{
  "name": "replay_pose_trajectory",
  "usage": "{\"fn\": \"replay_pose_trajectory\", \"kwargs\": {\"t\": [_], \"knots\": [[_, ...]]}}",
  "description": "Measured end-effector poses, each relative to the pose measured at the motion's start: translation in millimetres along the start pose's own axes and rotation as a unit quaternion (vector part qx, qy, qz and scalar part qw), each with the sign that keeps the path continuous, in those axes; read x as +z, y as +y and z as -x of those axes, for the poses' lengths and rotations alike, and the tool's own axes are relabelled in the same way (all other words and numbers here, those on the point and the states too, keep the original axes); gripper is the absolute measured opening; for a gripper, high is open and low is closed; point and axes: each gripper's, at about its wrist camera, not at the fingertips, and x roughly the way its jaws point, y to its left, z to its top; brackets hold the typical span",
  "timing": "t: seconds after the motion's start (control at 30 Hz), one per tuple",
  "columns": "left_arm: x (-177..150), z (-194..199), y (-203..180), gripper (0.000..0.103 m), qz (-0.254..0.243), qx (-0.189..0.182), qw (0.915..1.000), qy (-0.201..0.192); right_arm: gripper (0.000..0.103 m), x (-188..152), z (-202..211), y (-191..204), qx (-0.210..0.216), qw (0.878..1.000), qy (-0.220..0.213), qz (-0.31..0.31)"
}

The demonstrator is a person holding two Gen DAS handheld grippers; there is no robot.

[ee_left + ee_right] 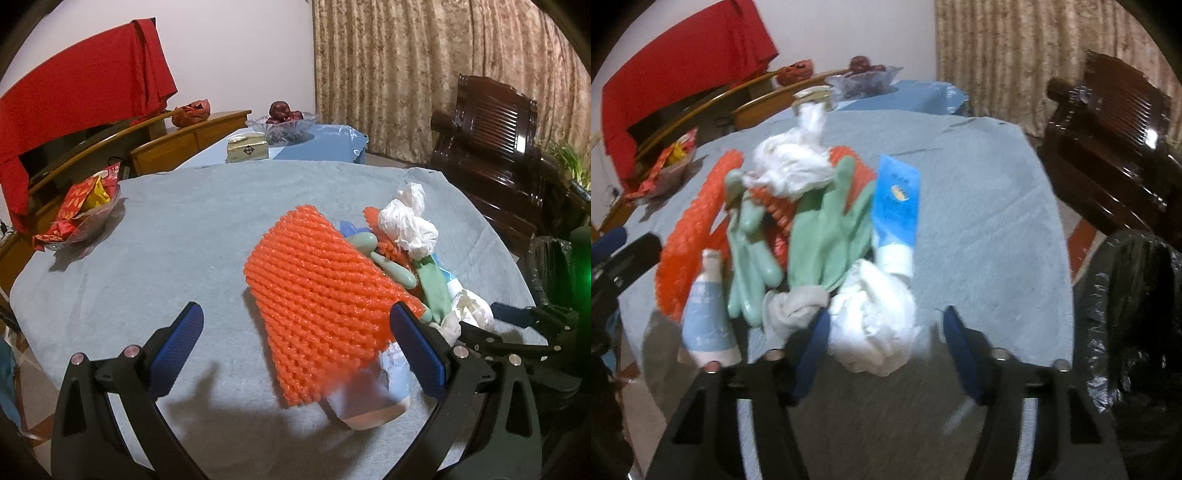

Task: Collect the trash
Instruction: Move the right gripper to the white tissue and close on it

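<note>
A heap of trash lies on the grey-blue tablecloth [166, 240]. It holds an orange foam net [317, 280], green rubber gloves [827, 236], a knotted white bag [406, 221], a blue tube [897, 203], a pale blue tube [705, 317] and a grey rag [798, 310]. My left gripper [297, 317] stands open low over the table, with the net's near end between its fingers and untouched by the left pad. My right gripper [886, 317] is open around a crumpled white wad [875, 325]. The left pad touches the wad and a gap shows at the right pad.
A bin lined with a black bag [1137, 314] stands off the table's right edge, beside a dark wooden chair [491, 147]. A glass bowl of red snack packets [85, 214] sits at the far left. A fruit bowl [284, 122] and a yellow box [247, 147] are behind.
</note>
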Motion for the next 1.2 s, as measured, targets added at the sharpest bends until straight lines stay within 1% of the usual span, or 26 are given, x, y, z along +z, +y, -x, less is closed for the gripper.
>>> {"fn": "replay_pose_trajectory", "kwargs": {"t": [0.03, 0.07, 0.13, 0.3, 0.4, 0.43, 0.47, 0.57, 0.63, 0.73, 0.83, 1.0, 1.07, 1.1, 1.17, 1.2], "knots": [[0, 0, 0, 0.098, -0.001, -0.001, 1.0, 0.001, 0.036, 0, 1, 1, 0.004, 1.0, -0.001, 0.003], [0, 0, -1, 0.098, -0.001, -0.002, 1.0, 0.0, 0.035, 0, 3, 2, 0.001, 1.0, -0.004, 0.007], [1, 1, -3, 0.098, -0.003, -0.004, 1.0, -0.001, 0.025, 4, 7, 5, 0.003, 1.0, -0.008, 0.014], [10, 3, -12, 0.098, -0.007, -0.013, 0.9998, -0.009, 0.024, 16, 25, -4, -0.004, 1.0, -0.031, 0.006], [20, 1, -20, 0.09, -0.013, -0.027, 0.9994, -0.018, 0.024, 27, 38, -10, -0.008, 0.999, -0.05, 0.002], [24, 0, -23, 0.083, -0.013, -0.032, 0.9992, -0.019, 0.024, 32, 42, -13, -0.011, 0.998, -0.057, 0.0], [29, -3, -27, 0.08, -0.014, -0.04, 0.9989, -0.019, 0.024, 34, 44, -16, -0.015, 0.998, -0.061, 0.0], [42, -8, -38, 0.079, -0.014, -0.054, 0.998, -0.028, 0.024, 47, 49, -27, -0.029, 0.997, -0.074, -0.004], [50, -10, -49, 0.079, -0.022, -0.057, 0.9973, -0.042, 0.024, 52, 50, -32, -0.036, 0.996, -0.077, -0.009], [55, -17, -63, 0.079, -0.032, -0.061, 0.9964, -0.048, 0.024, 55, 50, -40, -0.04, 0.996, -0.08, -0.015], [59, -30, -78, 0.079, -0.041, -0.061, 0.9964, -0.042, 0.024, 57, 47, -45, -0.04, 0.996, -0.08, -0.02], [56, -50, -93, 0.078, -0.052, -0.056, 0.9968, -0.025, 0.024, 58, 45, -50, -0.039, 0.996, -0.081, -0.024], [54, -57, -96, 0.067, -0.059, -0.052, 0.9968, -0.016, 0.024, 57, 44, -52, -0.039, 0.996, -0.081, -0.026], [53, -59, -97, 0.064, -0.06, -0.051, 0.9968, -0.013, 0.024, 56, 44, -54, -0.039, 0.996, -0.081, -0.028], [50, -63, -99, 0.05, -0.063, -0.054, 0.9965, -0.009, 0.024, 54, 44, -55, -0.04, 0.995, -0.082, -0.03], [49, -63, -99, 0.048, -0.063, -0.056, 0.9964, -0.008, 0.024, 54, 45, -55, -0.04, 0.995, -0.083, -0.031]]}}
